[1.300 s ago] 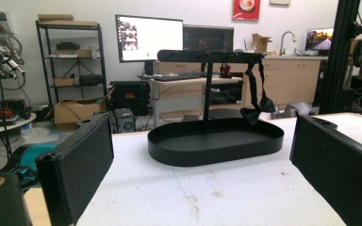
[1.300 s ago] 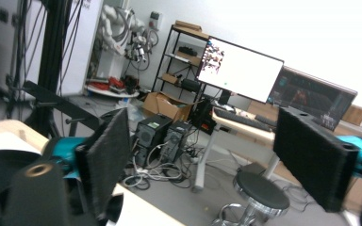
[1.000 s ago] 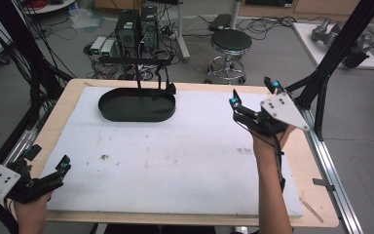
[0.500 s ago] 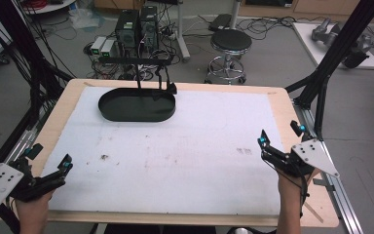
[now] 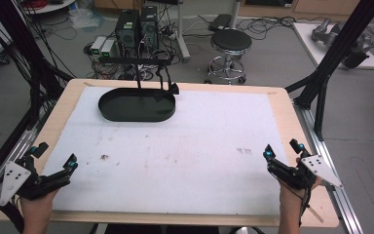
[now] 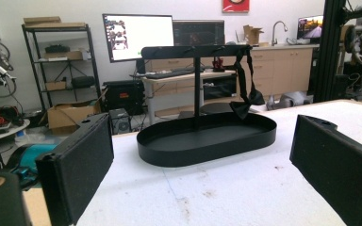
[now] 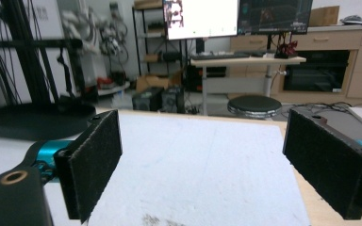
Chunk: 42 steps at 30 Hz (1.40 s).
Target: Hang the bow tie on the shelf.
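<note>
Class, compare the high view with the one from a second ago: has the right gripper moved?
Yes. The right gripper has pulled back toward the person, from level with the black tray at the far side to the table's near right corner.

Even, bright indoor light falls from overhead, leaving soft, short shadows under the black oval metal tray (image 5: 136,106) on the white foam surface (image 5: 199,146). The high view is slightly soft. In the right gripper view the upper left is blurred; both lit monitors (image 6: 138,30) glare white.
</note>
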Tool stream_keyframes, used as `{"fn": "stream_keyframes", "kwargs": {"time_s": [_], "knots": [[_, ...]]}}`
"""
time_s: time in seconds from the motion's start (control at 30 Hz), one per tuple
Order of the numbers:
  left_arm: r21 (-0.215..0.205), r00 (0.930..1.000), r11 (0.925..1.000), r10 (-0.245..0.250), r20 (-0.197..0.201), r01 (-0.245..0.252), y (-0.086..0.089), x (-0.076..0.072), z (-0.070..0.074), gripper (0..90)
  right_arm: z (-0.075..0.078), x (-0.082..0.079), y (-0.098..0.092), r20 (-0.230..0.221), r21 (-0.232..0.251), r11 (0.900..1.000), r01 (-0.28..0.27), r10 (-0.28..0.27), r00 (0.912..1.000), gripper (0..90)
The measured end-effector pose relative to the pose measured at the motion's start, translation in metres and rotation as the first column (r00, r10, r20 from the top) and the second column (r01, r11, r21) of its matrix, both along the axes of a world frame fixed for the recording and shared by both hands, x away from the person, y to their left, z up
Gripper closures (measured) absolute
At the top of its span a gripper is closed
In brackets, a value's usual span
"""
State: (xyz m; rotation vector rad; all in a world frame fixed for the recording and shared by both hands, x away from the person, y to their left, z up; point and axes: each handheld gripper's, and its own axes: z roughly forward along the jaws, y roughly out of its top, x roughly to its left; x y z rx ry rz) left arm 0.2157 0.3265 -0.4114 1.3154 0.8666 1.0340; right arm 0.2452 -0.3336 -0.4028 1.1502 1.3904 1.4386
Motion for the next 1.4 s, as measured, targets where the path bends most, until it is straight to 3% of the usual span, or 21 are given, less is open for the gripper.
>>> {"fn": "stream_keyframes", "kwargs": {"time_s": [0.2, 0.43, 0.87, 1.4], "knots": [[-0.003, 0.9998, 0.9998, -0.020, 0.001, 0.020, 0.000, -0.001, 0.000, 7.1, -0.006, -0.007, 0.009, 0.016, -0.045, 0.999, -0.009, 0.010, 0.9998, 11.6], [-0.011, 0.9998, 0.9998, -0.019, 0.003, 0.019, 0.002, 0.000, 0.000, 7.1, -0.002, -0.014, 0.023, 0.035, -0.062, 0.998, -0.026, 0.028, 0.9990, 11.6], [-0.024, 0.9998, 0.9995, -0.018, 0.003, 0.018, 0.002, 0.003, 0.000, 7.1, -0.002, -0.017, 0.024, 0.023, -0.066, 0.998, -0.023, 0.024, 0.9994, 11.6], [-0.022, 0.9998, 0.9996, -0.018, -0.003, 0.018, 0.002, 0.004, -0.001, 7.1, -0.003, -0.017, 0.025, 0.020, -0.112, 0.993, -0.023, 0.026, 0.9995, 11.6]]}}
